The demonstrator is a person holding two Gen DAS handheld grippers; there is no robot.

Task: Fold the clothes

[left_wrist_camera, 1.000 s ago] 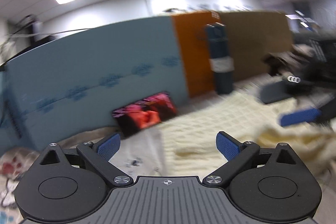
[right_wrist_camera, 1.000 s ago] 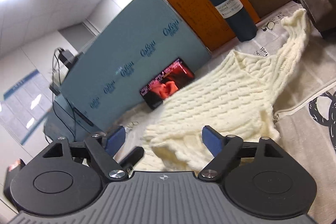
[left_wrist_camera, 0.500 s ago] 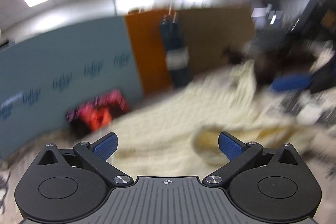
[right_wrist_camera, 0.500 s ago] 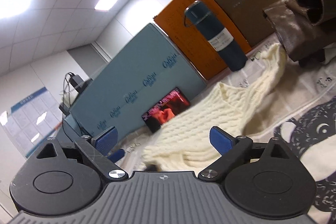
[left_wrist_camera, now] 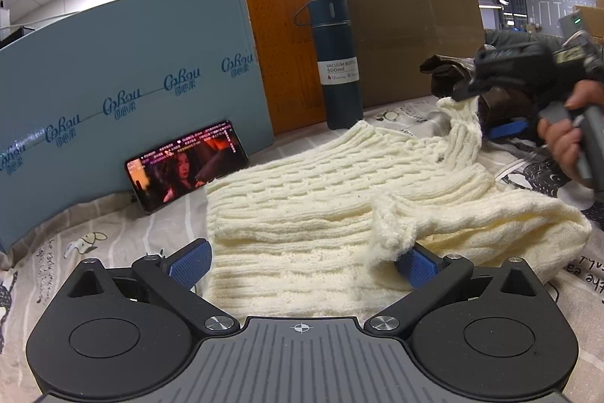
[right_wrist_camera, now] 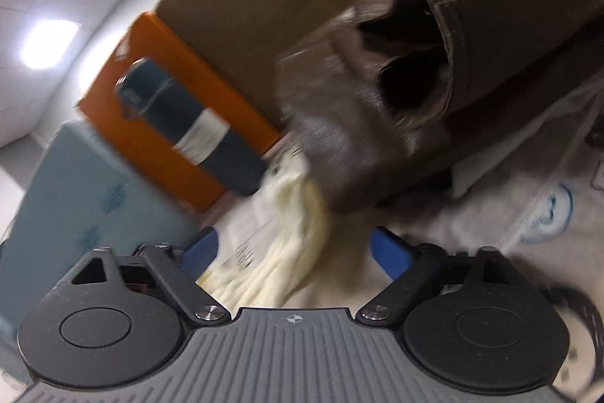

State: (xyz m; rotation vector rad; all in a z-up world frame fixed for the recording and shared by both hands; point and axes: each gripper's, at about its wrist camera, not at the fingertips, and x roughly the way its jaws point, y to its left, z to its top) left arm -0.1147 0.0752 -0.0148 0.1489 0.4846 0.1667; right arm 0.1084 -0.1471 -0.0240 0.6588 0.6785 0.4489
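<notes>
A cream knit sweater (left_wrist_camera: 339,199) lies spread on the printed cloth (left_wrist_camera: 94,244) that covers the bench, and everything else sits around it. Behind the sweater's far edge a dark blue vacuum bottle (left_wrist_camera: 334,63) stands upright with its cap on, so its contents cannot be seen; its white label reads 500 ml. The bottle stands against an orange board (left_wrist_camera: 287,55), with a light blue board (left_wrist_camera: 124,93) to that board's left and a brown cardboard panel (left_wrist_camera: 411,36) to its right. A phone (left_wrist_camera: 185,169) with a lit screen leans on the blue board, just beside the sweater's left edge. At the sweater's far right corner a brown leather jacket (right_wrist_camera: 434,70) lies in a heap, its open cuff facing the right wrist camera.

The left hand-held gripper (left_wrist_camera: 302,265) sits low at the sweater's near hem, its fingers spread wide apart; a folded-over piece of knit rests against the right blue pad (left_wrist_camera: 415,265), while the left pad is at the hem's left corner.

The right hand-held gripper (right_wrist_camera: 292,252) is at the sweater's far right, fingers apart, with one sleeve of the sweater running between them toward the jacket. That view is motion-blurred. In the left wrist view a bare right hand (left_wrist_camera: 566,135) wraps the gripper's grey handle, tilted down toward the raised sleeve.
</notes>
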